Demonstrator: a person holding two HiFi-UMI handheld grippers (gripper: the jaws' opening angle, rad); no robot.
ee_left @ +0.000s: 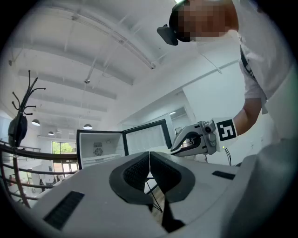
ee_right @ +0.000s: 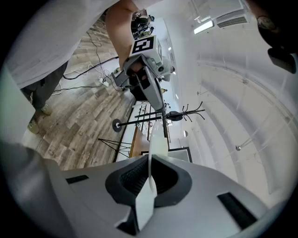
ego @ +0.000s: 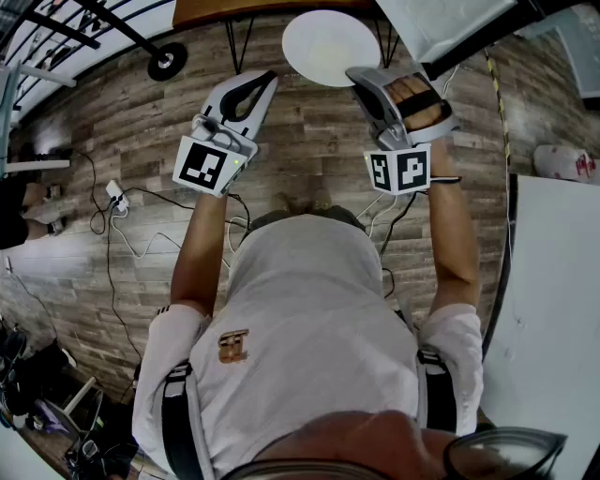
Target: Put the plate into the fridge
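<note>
Clamping the rim of a round white plate (ego: pixel 323 42), the right gripper (ego: pixel 361 77) holds it out in front of the person, above the grey-brown wooden plank floor (ego: pixel 309 141). In the right gripper view the plate shows edge-on, a thin pale sliver pinched between the two dark ribbed pads, with the jaws closed tight on it. The left gripper (ego: pixel 269 78) is raised just beside the plate without touching it. Its jaws meet tip to tip with nothing between them.

In the head view the plate hangs close to a brown wooden tabletop on thin black wire legs (ego: pixel 234 11), and the round black base of a coat stand (ego: pixel 167 62) sits on the floor to the left. A white power strip with trailing cables (ego: pixel 117 199) lies on the planks by the person's left side.

The left gripper view shows a white fridge with a dark frame (ee_left: pixel 98 148) standing open farther off, its glass-fronted door (ee_left: pixel 146 136) swung out to the right. The plate is outside it, in the air. A white box at the head view's top right (ego: pixel 441 23) may be part of that fridge, though the angle is too poor to say.
</note>
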